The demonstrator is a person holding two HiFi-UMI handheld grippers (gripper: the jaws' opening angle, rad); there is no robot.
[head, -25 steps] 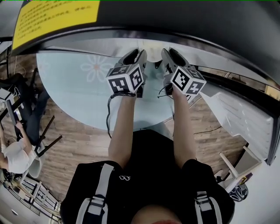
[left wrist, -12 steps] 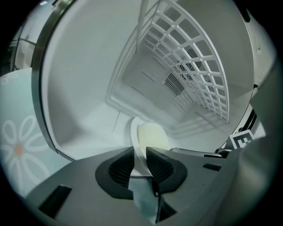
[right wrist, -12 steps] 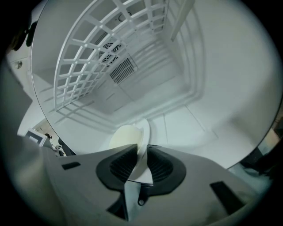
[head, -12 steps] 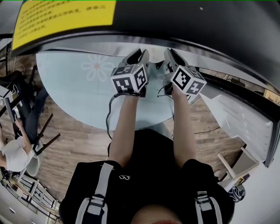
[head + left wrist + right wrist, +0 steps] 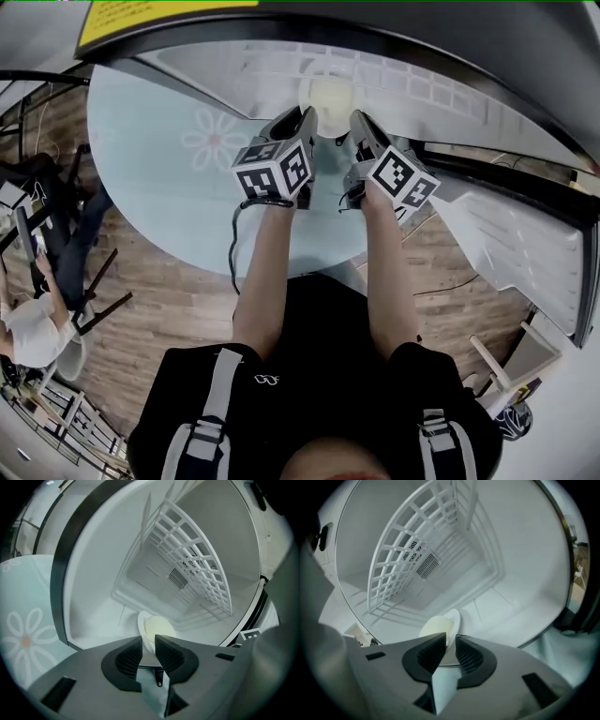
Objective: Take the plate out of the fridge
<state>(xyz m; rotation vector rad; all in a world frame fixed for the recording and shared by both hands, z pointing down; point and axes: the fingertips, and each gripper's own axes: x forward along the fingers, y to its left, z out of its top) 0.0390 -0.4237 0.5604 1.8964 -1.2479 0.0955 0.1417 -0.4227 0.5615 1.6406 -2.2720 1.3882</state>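
Nearest the camera, two bare forearms (image 5: 262, 272) are stretched forward over a pale blue counter (image 5: 159, 187) printed with a flower. Each forearm ends in a marker cube. The left hand-held gripper (image 5: 304, 114) and the right hand-held gripper (image 5: 360, 118) are held side by side, close together, at the mouth of an open fridge (image 5: 441, 80). Between them a pale round plate (image 5: 330, 94) is seen inside the fridge, just within its front edge, over the white fridge floor; whether it rests there or is lifted cannot be told. In the left gripper view, the plate's (image 5: 157, 629) rim is taken between the jaws of the left hand-held gripper (image 5: 147, 643). Those jaws are closing, and a sliver of room seems left beside the rim. In the right gripper view, the opposite side of the plate (image 5: 439, 626) is set between the jaws of the right hand-held gripper (image 5: 451, 642). These jaws are closing too, and both pads are brought against the rim. Beyond the plate, a white wire rack (image 5: 197, 569) is seen standing on edge along one inner wall. A small vent grille (image 5: 178, 578) is set in the back wall. The fridge door (image 5: 511, 239) is swung open at the right, and a yellow label (image 5: 159, 11) is fixed on the fridge's dark top.
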